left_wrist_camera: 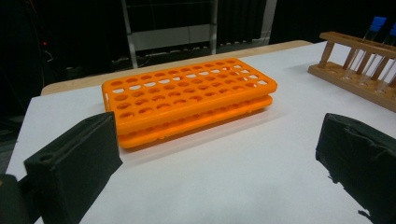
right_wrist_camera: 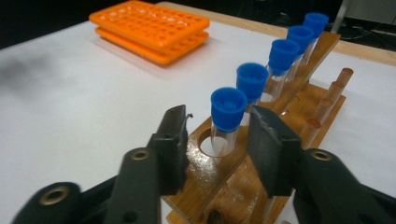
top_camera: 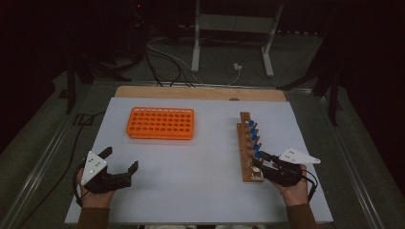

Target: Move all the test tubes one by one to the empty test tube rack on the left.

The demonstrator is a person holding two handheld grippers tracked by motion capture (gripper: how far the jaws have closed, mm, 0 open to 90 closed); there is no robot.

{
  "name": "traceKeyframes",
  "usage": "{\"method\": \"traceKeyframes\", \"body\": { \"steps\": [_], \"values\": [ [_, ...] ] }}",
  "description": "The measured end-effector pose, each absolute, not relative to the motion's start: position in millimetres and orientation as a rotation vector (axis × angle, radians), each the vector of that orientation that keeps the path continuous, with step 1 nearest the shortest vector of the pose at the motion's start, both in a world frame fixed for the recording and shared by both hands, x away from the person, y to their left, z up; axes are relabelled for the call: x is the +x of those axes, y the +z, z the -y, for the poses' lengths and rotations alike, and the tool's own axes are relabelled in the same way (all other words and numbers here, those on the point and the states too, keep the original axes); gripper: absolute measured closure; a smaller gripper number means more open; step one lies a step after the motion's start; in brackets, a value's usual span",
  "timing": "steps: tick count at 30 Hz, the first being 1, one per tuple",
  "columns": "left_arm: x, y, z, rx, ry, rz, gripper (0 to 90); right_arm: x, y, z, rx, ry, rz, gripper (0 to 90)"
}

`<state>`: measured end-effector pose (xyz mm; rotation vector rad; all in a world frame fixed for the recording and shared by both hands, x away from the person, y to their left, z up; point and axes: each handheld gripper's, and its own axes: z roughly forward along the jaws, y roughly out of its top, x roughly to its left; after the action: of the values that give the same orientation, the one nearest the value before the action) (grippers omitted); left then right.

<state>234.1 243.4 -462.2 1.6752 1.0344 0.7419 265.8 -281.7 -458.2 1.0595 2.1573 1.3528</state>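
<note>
White table (top_camera: pixel 200 191) bears a brown wooden rack (right_wrist_camera: pixel 299 93); right gripper (right_wrist_camera: pixel 217 140), jaws narrowed, brackets its nearest blue-capped clear tube (right_wrist_camera: pixel 227 116), grip unclear; left gripper (left_wrist_camera: pixel 219 158) spread wide.

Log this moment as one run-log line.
right gripper: jaws around nearest tube in wooden rack, contact unclear | left gripper: open, idle | orange rack: empty

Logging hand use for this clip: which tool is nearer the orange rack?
Left. The left tool sits on the near-left table area, just in front of the orange rack. The right tool is across the table at the wooden rack.
</note>
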Motion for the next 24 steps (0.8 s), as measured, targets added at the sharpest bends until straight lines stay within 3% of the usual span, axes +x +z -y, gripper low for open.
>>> {"method": "traceKeyframes", "body": {
  "steps": [11,24],
  "values": [
    [235,-464,-237,1.712,0.740,-1.026,0.3,272,-461,275,1.053,1.282,-2.163,75.8],
    [237,-463,-228,1.725,0.713,-0.997,0.3,272,-454,271,1.016,1.260,-2.166,77.0]
  ]
}}
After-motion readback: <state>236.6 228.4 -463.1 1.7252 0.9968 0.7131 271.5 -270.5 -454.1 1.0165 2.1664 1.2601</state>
